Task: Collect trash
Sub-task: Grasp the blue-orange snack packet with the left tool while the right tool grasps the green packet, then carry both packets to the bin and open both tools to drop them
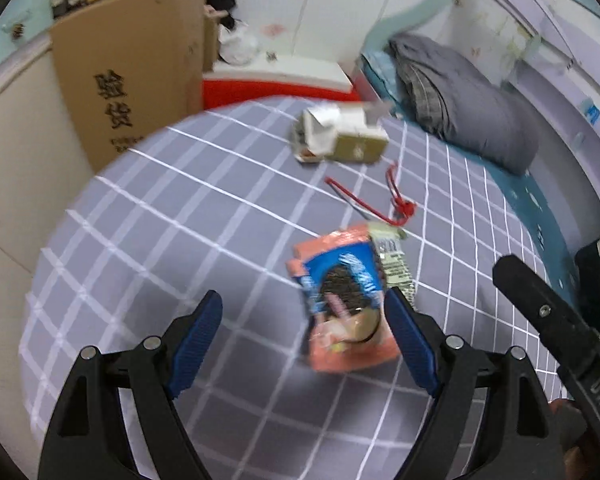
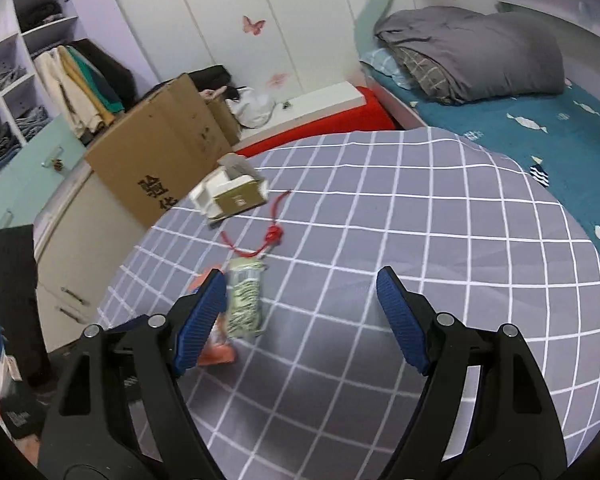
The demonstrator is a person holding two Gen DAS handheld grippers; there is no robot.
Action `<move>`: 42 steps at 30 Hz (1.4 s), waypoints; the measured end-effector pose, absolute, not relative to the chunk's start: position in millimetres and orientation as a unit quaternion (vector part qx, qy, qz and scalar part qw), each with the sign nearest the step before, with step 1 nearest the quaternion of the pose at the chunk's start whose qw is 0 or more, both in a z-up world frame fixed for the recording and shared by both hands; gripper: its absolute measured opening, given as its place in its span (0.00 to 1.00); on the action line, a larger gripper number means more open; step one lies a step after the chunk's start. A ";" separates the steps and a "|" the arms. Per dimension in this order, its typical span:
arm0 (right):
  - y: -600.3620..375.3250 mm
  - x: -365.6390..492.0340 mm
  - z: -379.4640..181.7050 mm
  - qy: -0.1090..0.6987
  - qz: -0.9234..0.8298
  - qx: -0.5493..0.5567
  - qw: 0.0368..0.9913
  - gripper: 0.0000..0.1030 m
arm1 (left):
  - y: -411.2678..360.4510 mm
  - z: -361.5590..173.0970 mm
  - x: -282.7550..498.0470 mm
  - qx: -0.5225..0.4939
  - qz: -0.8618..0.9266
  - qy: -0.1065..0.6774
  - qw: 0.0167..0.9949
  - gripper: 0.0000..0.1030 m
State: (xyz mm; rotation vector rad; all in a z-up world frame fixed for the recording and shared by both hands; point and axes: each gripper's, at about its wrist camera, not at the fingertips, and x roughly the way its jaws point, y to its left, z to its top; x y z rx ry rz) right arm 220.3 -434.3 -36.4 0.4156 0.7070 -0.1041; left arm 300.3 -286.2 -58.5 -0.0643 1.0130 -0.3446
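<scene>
Black Chinese characters "验货" on cardboard box (image 1: pixel 128 80); "DAS" on black strap (image 1: pixel 598 394); wrapper print unreadable.

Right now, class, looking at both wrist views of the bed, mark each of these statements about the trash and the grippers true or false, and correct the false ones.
1. The left gripper is open. True.
2. The pink snack packet is held in the right gripper. False: the packet lies on the checked grey sheet; the right gripper is open and holds nothing.
3. A red cord lies between the packet and the torn white box. True.
4. The white box sits inside the brown cardboard carton. False: it lies on the sheet, and the carton stands beside the bed.
</scene>
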 end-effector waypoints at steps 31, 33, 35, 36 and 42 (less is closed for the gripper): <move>-288.6 265.8 -44.3 0.403 0.040 0.089 0.910 0.14 | -101.9 -32.8 286.8 -0.094 -0.114 0.427 0.892 0.31; -262.6 265.6 -39.7 0.402 0.074 0.093 0.908 0.14 | -82.5 -29.9 280.0 -0.102 -0.109 0.422 0.894 0.31; -228.8 265.3 -37.2 0.403 0.116 0.096 0.903 0.14 | -61.0 -28.6 272.8 -0.109 -0.101 0.418 0.896 0.31; -215.3 266.0 -36.5 0.404 0.133 0.097 0.900 0.14 | -52.1 -29.2 270.1 -0.113 -0.098 0.418 0.896 0.31; -116.4 268.6 -48.4 0.423 0.216 0.078 0.876 0.14 | 14.7 -42.1 256.2 -0.131 -0.057 0.425 0.894 0.31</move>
